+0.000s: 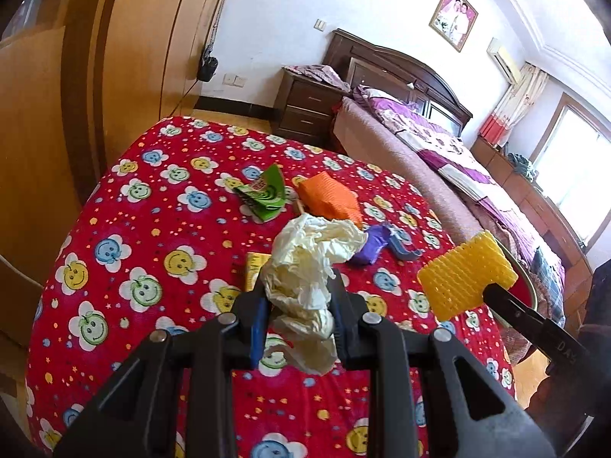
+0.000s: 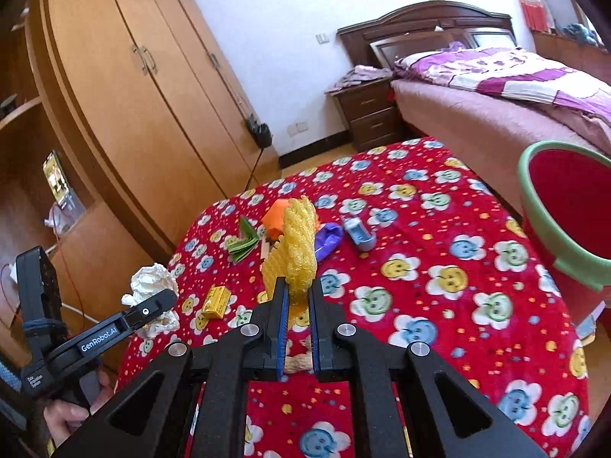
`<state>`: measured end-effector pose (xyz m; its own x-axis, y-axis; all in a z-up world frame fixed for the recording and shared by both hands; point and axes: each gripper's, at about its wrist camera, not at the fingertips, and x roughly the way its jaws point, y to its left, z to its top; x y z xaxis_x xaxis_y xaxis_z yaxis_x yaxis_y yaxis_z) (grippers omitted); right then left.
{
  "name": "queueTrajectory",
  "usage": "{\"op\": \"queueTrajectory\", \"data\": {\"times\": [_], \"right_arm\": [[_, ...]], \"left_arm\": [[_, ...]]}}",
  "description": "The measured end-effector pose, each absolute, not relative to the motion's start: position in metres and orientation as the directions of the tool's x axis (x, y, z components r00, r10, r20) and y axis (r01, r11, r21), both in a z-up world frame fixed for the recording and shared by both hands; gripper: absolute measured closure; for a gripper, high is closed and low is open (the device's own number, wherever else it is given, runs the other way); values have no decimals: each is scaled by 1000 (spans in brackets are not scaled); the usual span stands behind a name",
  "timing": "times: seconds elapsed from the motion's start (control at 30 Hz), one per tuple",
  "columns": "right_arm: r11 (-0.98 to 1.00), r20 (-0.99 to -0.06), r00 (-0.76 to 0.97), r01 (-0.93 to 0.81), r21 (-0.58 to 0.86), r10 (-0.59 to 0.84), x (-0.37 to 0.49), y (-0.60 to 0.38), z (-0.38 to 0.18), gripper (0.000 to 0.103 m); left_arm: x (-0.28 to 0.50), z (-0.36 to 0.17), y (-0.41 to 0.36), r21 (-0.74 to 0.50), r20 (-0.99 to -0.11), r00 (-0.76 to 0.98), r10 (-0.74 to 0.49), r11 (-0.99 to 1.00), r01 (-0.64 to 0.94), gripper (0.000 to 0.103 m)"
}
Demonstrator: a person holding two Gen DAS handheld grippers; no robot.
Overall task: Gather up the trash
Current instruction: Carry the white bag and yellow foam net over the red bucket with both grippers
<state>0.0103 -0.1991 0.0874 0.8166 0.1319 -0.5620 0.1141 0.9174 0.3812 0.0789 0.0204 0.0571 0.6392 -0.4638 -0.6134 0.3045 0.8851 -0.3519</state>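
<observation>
My left gripper [image 1: 299, 301] is shut on a crumpled white tissue [image 1: 309, 259] and holds it above the red smiley cloth [image 1: 152, 267]; it also shows in the right wrist view [image 2: 151, 282]. My right gripper [image 2: 298, 294] is shut on a yellow foam net [image 2: 296, 252], also seen in the left wrist view [image 1: 466, 278]. On the cloth lie an orange foam net [image 1: 330, 198], a green wrapper [image 1: 265, 194], a purple wrapper [image 1: 368, 246], a blue-grey piece [image 1: 403, 246] and a small yellow box [image 2: 215, 301].
A red bucket with a green rim [image 2: 534, 210] stands at the table's right edge. A wooden wardrobe [image 2: 133, 95] stands to the left. A bed [image 2: 496, 107] and a nightstand [image 2: 366, 110] stand beyond the table.
</observation>
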Motion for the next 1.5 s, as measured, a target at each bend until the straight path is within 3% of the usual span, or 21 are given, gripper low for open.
{"op": "queueTrajectory", "data": {"times": [0.63, 1.5], "right_arm": [[882, -502, 865, 226, 414, 14, -42, -263, 95, 93], [721, -480, 840, 493, 486, -251, -100, -406, 74, 93]], "left_arm": [[62, 77, -44, -327, -604, 591, -535, 842, 429, 75], [58, 84, -236, -268, -623, 413, -664, 678, 685, 75]]}}
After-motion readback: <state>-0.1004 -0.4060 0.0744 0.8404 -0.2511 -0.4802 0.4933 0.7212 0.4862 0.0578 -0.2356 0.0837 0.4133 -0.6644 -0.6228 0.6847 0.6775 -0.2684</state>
